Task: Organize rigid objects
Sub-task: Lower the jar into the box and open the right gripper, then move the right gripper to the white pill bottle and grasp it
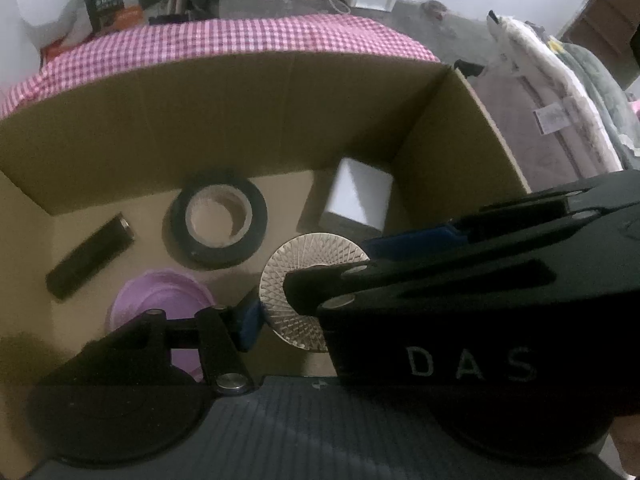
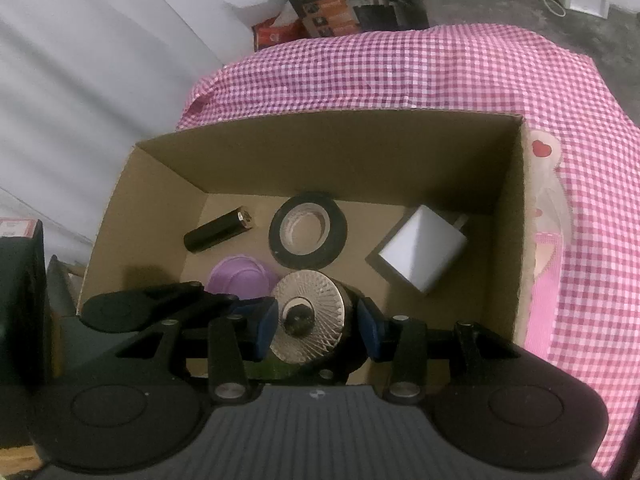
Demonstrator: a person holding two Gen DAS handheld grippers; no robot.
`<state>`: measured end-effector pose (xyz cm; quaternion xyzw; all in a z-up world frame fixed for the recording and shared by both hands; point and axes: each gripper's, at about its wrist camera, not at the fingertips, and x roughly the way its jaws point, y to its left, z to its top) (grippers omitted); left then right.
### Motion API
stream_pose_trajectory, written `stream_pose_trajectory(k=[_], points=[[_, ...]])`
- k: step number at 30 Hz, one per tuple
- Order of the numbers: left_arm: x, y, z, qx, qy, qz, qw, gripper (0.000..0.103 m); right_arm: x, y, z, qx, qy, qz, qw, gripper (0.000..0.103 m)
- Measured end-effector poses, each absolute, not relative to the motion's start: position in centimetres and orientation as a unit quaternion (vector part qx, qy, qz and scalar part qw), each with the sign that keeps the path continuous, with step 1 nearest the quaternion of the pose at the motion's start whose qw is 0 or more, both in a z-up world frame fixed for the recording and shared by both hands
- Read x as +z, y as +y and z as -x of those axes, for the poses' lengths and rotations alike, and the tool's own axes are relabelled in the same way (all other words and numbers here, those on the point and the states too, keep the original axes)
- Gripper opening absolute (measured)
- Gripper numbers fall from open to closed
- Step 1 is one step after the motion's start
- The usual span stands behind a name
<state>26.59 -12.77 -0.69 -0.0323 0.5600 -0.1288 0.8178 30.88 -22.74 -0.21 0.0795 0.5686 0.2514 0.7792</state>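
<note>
A round metal piece with a knurled silver face (image 2: 308,316) (image 1: 280,280) hangs over the near part of an open cardboard box (image 2: 360,152) (image 1: 240,120). My right gripper (image 2: 316,328) is shut on it, with a blue pad on each side. In the left wrist view the right gripper (image 1: 352,260) crosses in front and hides part of the piece. My left gripper (image 1: 316,320) shows only its left blue pad (image 1: 248,320), which lies against the piece's rim. Its other finger is hidden. One left finger (image 2: 160,300) shows in the right wrist view.
On the box floor lie a black tape roll (image 2: 308,230) (image 1: 220,220), a black cylinder (image 2: 218,230) (image 1: 90,256), a purple lid (image 2: 240,276) (image 1: 160,304) and a white plug cube (image 2: 420,252) (image 1: 358,196). The box stands on a pink checked cloth (image 2: 400,68) (image 1: 240,36).
</note>
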Motion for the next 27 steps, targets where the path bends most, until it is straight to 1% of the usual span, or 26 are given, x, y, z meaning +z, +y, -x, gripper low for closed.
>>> stream_pose_trajectory(k=[2,9,16,18,20,21,24,26,27], points=[[-0.8,-12.6,-26.5,-0.131,0.563,0.041,0.815,0.060,-0.3,-22.7,-30.9,0.252,0.570,-0.079,0.778,0.047],[1.5,-12.7,-24.9,-0.139,0.520,0.022,0.842,0.066,0.9,-22.6,-30.1,0.252,0.546,-0.077,0.795,0.047],[4.8,-12.4,-21.6,-0.147,0.469,0.006,0.871,0.068,5.3,-24.3,-26.9,0.257,0.480,-0.094,0.833,0.048],[6.0,-12.3,-20.1,-0.154,0.451,0.001,0.879,0.069,6.7,-25.2,-25.2,0.261,0.458,-0.104,0.843,0.052],[7.2,-12.0,-18.2,-0.162,0.432,-0.001,0.887,0.071,8.2,-26.0,-22.9,0.264,0.432,-0.113,0.855,0.060],[7.7,-11.9,-17.3,-0.168,0.424,0.000,0.890,0.073,9.0,-26.5,-21.6,0.266,0.416,-0.118,0.862,0.062],[9.3,-11.2,-13.9,-0.185,0.394,-0.003,0.900,0.081,10.6,-27.7,-18.0,0.270,0.377,-0.133,0.876,0.074],[10.0,-10.7,-11.7,-0.188,0.376,-0.012,0.907,0.087,11.2,-28.5,-15.5,0.273,0.353,-0.147,0.883,0.085],[10.3,-10.4,-10.6,-0.188,0.368,-0.017,0.910,0.090,11.3,-28.8,-14.2,0.274,0.343,-0.153,0.886,0.089]])
